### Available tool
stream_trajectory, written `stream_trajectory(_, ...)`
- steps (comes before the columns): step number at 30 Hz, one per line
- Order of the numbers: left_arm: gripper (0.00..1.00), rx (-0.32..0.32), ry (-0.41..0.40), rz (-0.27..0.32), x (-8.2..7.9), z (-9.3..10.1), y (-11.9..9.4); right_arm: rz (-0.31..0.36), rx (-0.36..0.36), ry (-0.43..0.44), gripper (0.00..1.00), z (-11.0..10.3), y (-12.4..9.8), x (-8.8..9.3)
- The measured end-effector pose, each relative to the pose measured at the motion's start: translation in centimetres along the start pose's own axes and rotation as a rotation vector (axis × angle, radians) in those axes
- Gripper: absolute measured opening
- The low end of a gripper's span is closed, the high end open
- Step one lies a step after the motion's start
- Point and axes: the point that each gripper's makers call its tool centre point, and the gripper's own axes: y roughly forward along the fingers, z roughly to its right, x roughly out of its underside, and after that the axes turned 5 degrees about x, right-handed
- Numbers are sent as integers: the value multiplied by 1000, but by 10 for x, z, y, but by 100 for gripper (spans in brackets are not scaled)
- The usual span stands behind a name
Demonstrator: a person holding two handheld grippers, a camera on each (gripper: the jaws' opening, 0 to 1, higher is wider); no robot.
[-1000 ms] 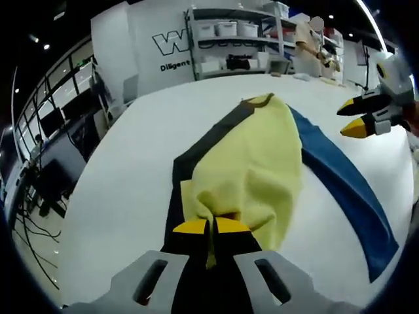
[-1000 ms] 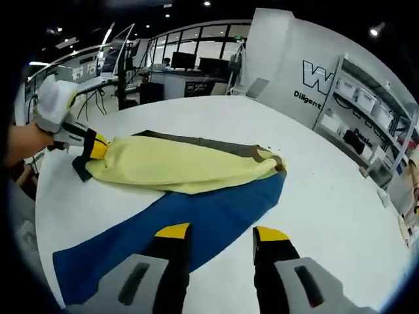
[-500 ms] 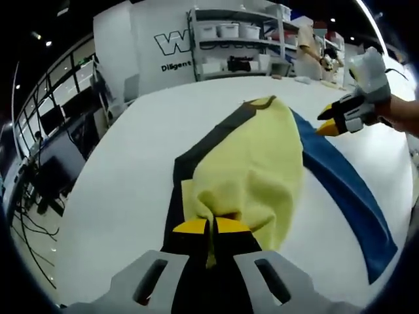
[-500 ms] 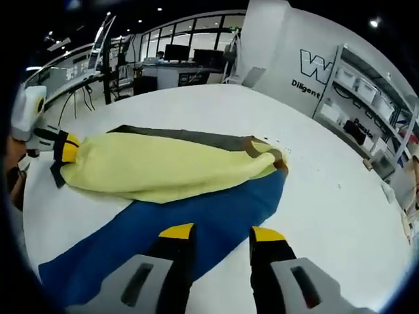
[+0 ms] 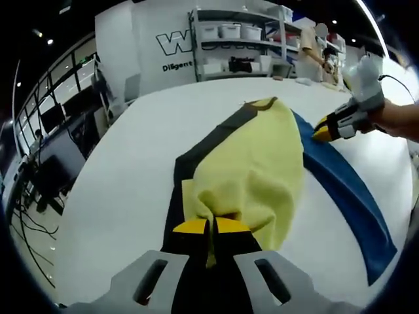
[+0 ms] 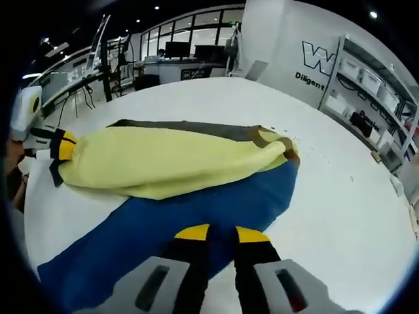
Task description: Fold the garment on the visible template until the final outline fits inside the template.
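So the garment (image 6: 177, 171) was lying stretched across the white bench (image 5: 131, 163), yellow part bunched on top, dark trim along one side and the blue panel (image 6: 196, 212) spread flat next to it. What changed in the last second: the right tool (image 6: 220, 233) dropped down from hovering over the bench and pinched its tips nearly together right at the edge of the blue panel, looks like it had cloth between them but I couldn't say for sure. In the left gripper view you could see it (image 5: 322, 134) arrive at the blue edge beside the yellow. The left tool (image 5: 211, 226) hadn't budged, clamped tight on the yellow end with fabric sticking out between the tips. To me that meant both ends were about grabbed and a fold was coming; I couldn't make out any template outline
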Motion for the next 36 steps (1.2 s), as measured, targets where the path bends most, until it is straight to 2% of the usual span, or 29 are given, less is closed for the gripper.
stream_trajectory(3,0,0,0,0,0,0,0,20,2,29,2,2,0,0)
stream_trajectory(7,0,-1,1,0,0,0,0,14,3,28,0,6,0,1)
stream_trajectory(15,0,-4,6,0,0,0,0,1,17,-62,0,6,1,1)
stream_trajectory(30,0,-9,18,-5,0,1,1,-49,54,-106,0,49,-9,21)
stream_trajectory(33,0,-11,21,-6,0,1,1,-51,56,-104,0,53,-9,23)
stream_trajectory(36,0,-15,27,-7,0,1,1,-55,70,-139,0,58,-9,24)
